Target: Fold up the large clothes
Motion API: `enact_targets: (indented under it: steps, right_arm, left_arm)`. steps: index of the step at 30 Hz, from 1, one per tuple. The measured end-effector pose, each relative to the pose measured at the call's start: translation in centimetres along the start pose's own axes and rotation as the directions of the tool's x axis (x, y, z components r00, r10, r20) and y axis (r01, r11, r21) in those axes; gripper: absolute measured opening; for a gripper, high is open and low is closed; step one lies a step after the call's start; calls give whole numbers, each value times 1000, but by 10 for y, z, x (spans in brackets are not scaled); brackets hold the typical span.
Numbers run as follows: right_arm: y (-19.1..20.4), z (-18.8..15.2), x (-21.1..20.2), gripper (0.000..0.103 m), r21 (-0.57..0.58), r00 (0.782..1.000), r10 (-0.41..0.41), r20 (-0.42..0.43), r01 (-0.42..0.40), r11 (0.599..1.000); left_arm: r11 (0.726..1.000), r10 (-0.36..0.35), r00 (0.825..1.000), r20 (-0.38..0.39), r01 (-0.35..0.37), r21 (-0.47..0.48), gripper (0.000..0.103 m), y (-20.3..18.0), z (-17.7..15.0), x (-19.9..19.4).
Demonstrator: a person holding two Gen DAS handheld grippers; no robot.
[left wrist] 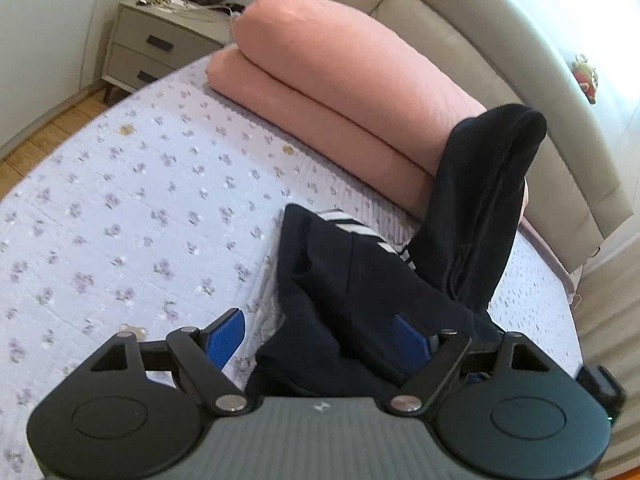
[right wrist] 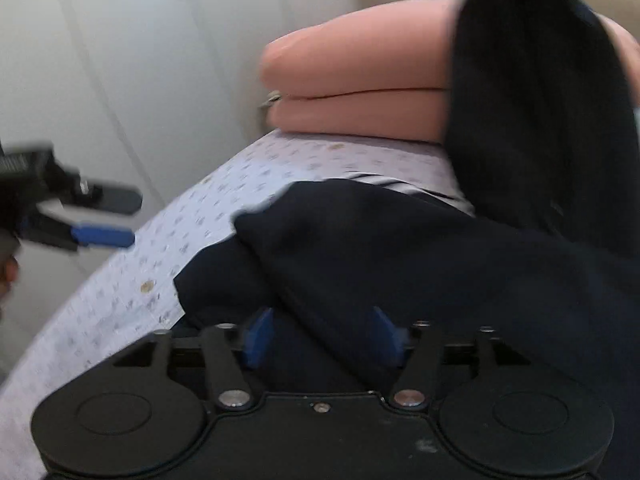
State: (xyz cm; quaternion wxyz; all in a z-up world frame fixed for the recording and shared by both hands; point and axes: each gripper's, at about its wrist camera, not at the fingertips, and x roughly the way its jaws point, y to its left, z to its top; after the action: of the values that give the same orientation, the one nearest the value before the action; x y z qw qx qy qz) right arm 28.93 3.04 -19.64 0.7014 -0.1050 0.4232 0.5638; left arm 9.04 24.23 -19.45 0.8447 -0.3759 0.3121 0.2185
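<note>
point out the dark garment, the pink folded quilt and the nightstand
dark garment point(left wrist: 352, 280), left wrist view, on the crumpled body lying on the bed
pink folded quilt point(left wrist: 340, 76), left wrist view, on the top layer's upper face
nightstand point(left wrist: 160, 44), left wrist view, on the upper drawer's front

This is a home bedroom: a bed point(left wrist: 120, 200) under a lilac floral cover, a padded beige headboard point(left wrist: 460, 20), a folded pink duvet point(left wrist: 340, 80), a two-drawer nightstand point(left wrist: 152, 52) with clutter on top, and wooden floor point(left wrist: 52, 128).
</note>
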Motion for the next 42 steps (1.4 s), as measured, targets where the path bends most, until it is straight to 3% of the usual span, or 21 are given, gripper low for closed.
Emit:
enact_targets:
  steps: [2, 6, 10, 12, 13, 15, 18, 21, 23, 24, 25, 26, 29, 32, 34, 37, 38, 40, 42]
  right_arm:
    - [-23, 7, -19, 87, 58, 999, -26, 31, 24, 998]
    - [-60, -28, -81, 87, 93, 990, -138, 22, 135, 986]
    - [-94, -48, -107, 87, 122, 956, -293, -25, 294, 948]
    - [-107, -58, -115, 87, 166, 948, -314, -55, 319, 933]
    - [-111, -62, -117, 87, 181, 945, -320, -64, 326, 928]
    - [-113, -71, -124, 87, 189, 944, -323, -67, 330, 925]
    - [-101, -67, -123, 87, 200, 941, -336, -35, 336, 920]
    - [-91, -61, -133, 92, 233, 947, -319, 24, 305, 923]
    - [-87, -56, -124, 94, 228, 950, -310, 17, 299, 927]
    - [-86, -53, -113, 95, 218, 946, -323, -25, 321, 922]
    - [-87, -53, -101, 95, 205, 938, -339, -73, 347, 915]
    - [-89, -53, -90, 96, 181, 927, -355, -125, 373, 910]
    - [-79, -50, -80, 103, 84, 916, -376, -139, 389, 917]
    - [-76, -44, -76, 103, 29, 909, -376, -178, 387, 922]
    - [-79, -31, -79, 103, 39, 918, -348, -189, 361, 932]
    - [-86, 9, -98, 103, 60, 958, -282, -59, 286, 956]
    - [-90, 26, -102, 103, 58, 962, -274, -12, 274, 960]
    - [-100, 62, -107, 103, 52, 957, -282, 67, 279, 959]
    - [-117, 101, -105, 103, 67, 947, -296, 129, 289, 955]
  left_arm:
    - [999, -23, 1000, -18, 23, 25, 83, -4, -1, 15]
    - [992, -56, 997, -48, 62, 112, 83, -21, -1, 52]
    - [986, -6, 999, -52, 14, 166, 79, -33, 5, 93]
    - [985, 6, 999, -49, 3, 172, 53, -35, 8, 108]
    - [982, 8, 999, -42, 0, 190, 13, -36, 8, 114]
    - [967, 30, 999, -22, -23, 252, 13, -46, 9, 113]
    - [959, -34, 998, 56, 17, 282, 13, -61, 9, 76]
    - [969, -13, 1000, 11, 10, 248, 16, -58, 7, 61]
    - [959, 109, 990, -84, -83, 273, 35, -48, 4, 83]
    - [950, 176, 977, -117, -138, 281, 42, -39, 4, 98]
    - [952, 194, 972, -134, -153, 265, 53, -32, 4, 106]
    - [960, 177, 974, -140, -140, 241, 59, -26, 5, 109]
    - [971, 130, 984, -124, -102, 214, 73, -23, 7, 107]
    - [952, 136, 984, -115, -98, 289, 75, -37, 13, 106]
    - [936, 104, 988, -113, -59, 348, 75, -51, 21, 103]
    - [906, 36, 993, -112, 15, 423, 77, -77, 41, 106]
    - [892, 13, 994, -110, 38, 450, 77, -87, 51, 110]
    - [870, -33, 994, -100, 78, 487, 77, -106, 71, 122]
    - [868, -78, 992, -98, 116, 484, 76, -122, 92, 135]
